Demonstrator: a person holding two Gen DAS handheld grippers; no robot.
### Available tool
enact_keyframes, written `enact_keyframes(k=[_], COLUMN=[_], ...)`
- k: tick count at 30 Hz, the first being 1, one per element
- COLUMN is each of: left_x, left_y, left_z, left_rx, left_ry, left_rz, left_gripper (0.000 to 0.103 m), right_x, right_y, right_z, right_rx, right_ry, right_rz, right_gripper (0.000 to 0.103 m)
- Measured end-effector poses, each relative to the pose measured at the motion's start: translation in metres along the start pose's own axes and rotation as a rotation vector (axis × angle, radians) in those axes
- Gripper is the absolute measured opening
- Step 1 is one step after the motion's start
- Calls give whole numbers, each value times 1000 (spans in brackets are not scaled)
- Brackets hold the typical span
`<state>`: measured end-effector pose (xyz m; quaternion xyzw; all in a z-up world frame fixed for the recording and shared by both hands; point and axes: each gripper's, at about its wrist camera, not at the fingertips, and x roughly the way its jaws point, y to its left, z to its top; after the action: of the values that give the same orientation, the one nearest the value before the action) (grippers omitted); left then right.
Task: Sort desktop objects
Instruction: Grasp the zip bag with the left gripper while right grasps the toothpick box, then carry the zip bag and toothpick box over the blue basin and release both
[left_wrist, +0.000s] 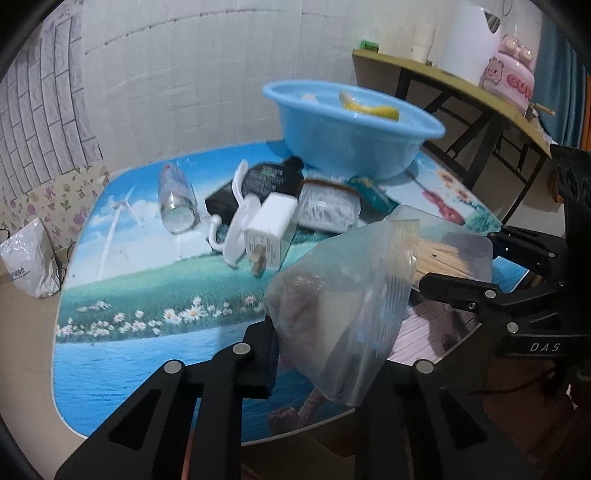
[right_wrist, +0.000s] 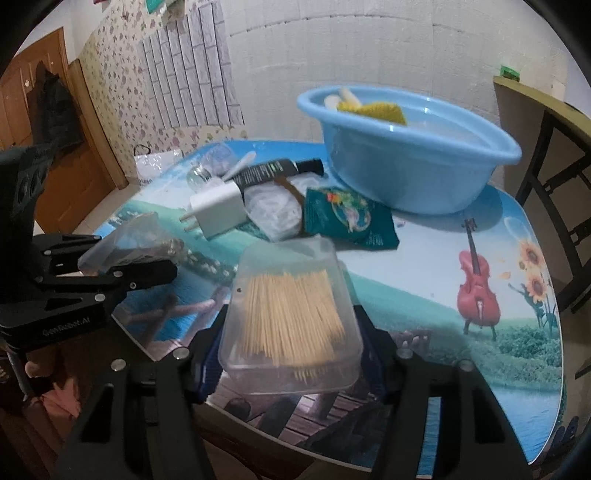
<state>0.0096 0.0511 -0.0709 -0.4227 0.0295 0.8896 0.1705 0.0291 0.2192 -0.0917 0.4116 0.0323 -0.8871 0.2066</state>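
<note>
1. Closest to the camera, the left gripper (left_wrist: 314, 354) is clamped on a clear zip bag (left_wrist: 343, 295), held up over the near edge of the table (left_wrist: 129, 295). What's inside the bag is too blurry to call.
2. The right gripper (right_wrist: 291, 350) is clenched around a clear plastic box of toothpicks (right_wrist: 291, 314), also lifted above the table's near edge, just beside the bag.
3. Further in, around the middle of the table, sits a loose pile: a white charger plug (right_wrist: 218, 210) with prongs sticking out, a white plastic hook (left_wrist: 229, 236) beside it, a clear packet of white stuff (right_wrist: 273, 210), and a green foil sachet (right_wrist: 351, 218).
4. Behind those lie a black tube (right_wrist: 273, 170) and a clear glass jar (left_wrist: 177, 203) on its side, toward the far left edge.
5. Near the far right corner stands a blue basin (right_wrist: 406, 162) with something yellow (right_wrist: 373, 109) in it.
6. Past the table there's a white wall and a side shelf (left_wrist: 461, 81).
</note>
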Motion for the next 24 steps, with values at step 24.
enact_keyframes(k=[24], left_x=[-34], left_y=[-11], left_z=[70], left_rx=[32], left_ry=[-156], left_rz=[9], left_gripper=[16], right_x=[-69], right_y=[-7], right_z=[51], right_rx=[15], right_ry=[-240], right_rz=[34], right_gripper=[61])
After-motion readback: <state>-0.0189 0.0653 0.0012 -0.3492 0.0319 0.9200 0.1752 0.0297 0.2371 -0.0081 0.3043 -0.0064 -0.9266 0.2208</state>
